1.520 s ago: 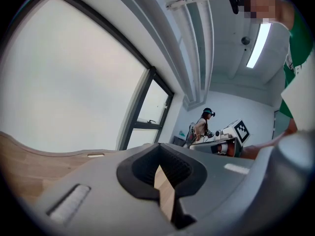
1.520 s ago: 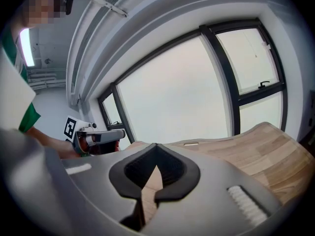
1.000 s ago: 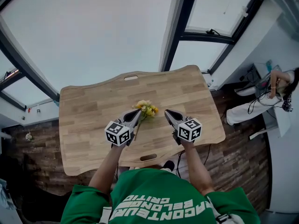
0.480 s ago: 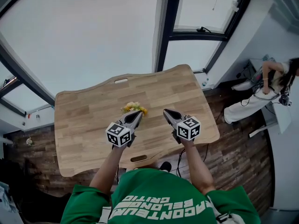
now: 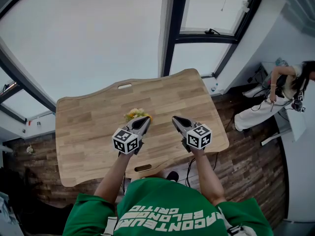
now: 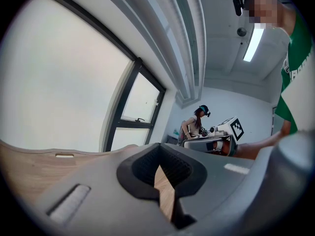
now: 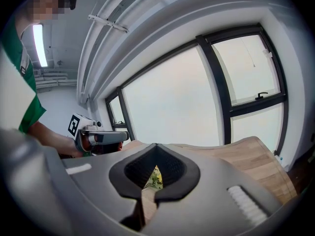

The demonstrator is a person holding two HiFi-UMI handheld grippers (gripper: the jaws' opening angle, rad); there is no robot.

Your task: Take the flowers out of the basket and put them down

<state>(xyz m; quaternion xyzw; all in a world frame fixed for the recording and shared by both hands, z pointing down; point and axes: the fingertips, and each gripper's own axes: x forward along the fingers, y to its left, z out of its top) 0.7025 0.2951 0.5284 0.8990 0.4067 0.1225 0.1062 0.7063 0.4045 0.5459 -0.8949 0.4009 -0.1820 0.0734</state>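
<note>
- On the pale wooden surface [image 5: 88, 132], the flowers [image 5: 136, 114] are lying as a small bunch of yellow and whitish blooms with green leaves, a little left of the middle in the head view.
- The left tongs [image 5: 146, 120] are reaching over the bunch's near edge and hiding its stem. Whether they are touching it cannot be told. Their jaws are pressing together with nothing between them, and only bare wood is showing through the gap.
- The right tongs [image 5: 175, 119] are hanging beside the left, apart from the flowers, with jaws likewise meeting on nothing. In the right gripper view, yellow petals and leaves are showing through the opening behind the pads.
- Both tongs are pointing away from the person's green shirt [image 5: 167, 210].
</note>
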